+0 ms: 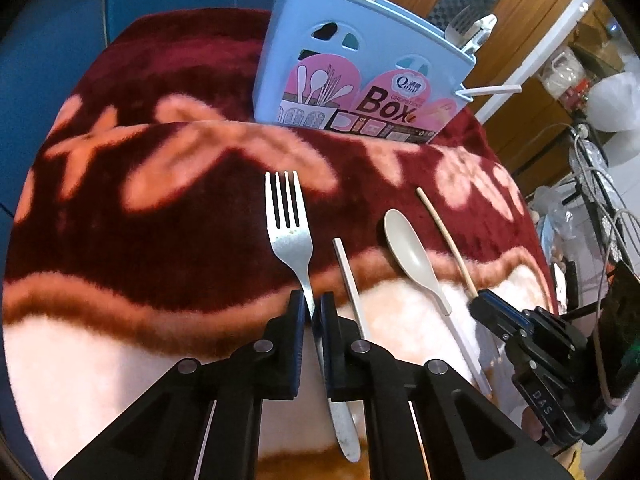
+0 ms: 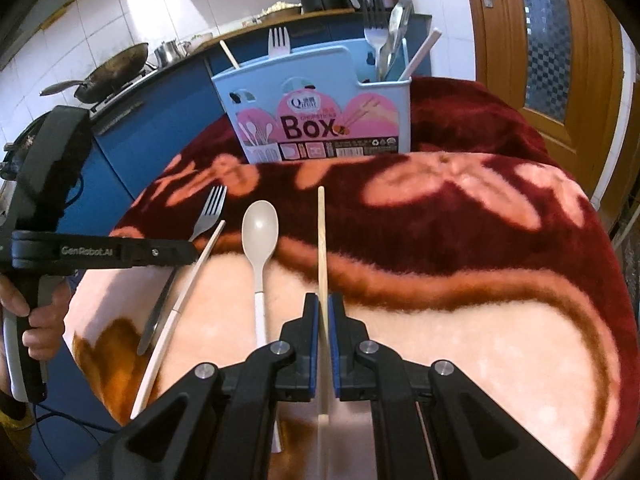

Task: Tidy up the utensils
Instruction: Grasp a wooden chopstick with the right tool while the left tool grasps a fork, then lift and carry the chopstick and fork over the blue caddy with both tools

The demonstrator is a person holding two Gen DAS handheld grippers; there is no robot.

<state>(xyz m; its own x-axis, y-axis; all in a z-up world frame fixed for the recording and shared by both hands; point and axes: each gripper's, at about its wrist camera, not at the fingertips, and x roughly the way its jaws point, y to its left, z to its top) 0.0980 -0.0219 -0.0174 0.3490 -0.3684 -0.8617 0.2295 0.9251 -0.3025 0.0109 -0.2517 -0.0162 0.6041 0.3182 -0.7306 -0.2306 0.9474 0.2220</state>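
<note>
Plush crimson fleece with pink flowers, that is the blanket [image 1: 168, 208] covering the whole work surface, soft and deep-piled. At its far edge stands the pale blue plastic utensil box [image 2: 320, 92], upright, slotted, with a pink label; it already holds a white plastic fork [image 2: 279, 42], a metal fork and spoon, and a couple of chopsticks, so part of the sorting looks done. Four pieces lie in a row on the blanket, nearer than the box and well apart from it.

The left gripper [image 1: 311, 304] has its black jaws clenched on the neck of the steel fork [image 1: 286, 220], shiny, four-tined, handle running back beneath the fingers. The right gripper [image 2: 323, 308] is clamped on the thin wooden chopstick [image 2: 321, 232], which runs straight away between the blue pads. Both pieces appear to rest on the fleece, not yet carried.

Between them lie the beige spoon [image 2: 260, 228], matte and rounded with a white handle, and a slim white chopstick [image 2: 200, 264], square-tipped. By this reading, four items remain to go in.
</note>
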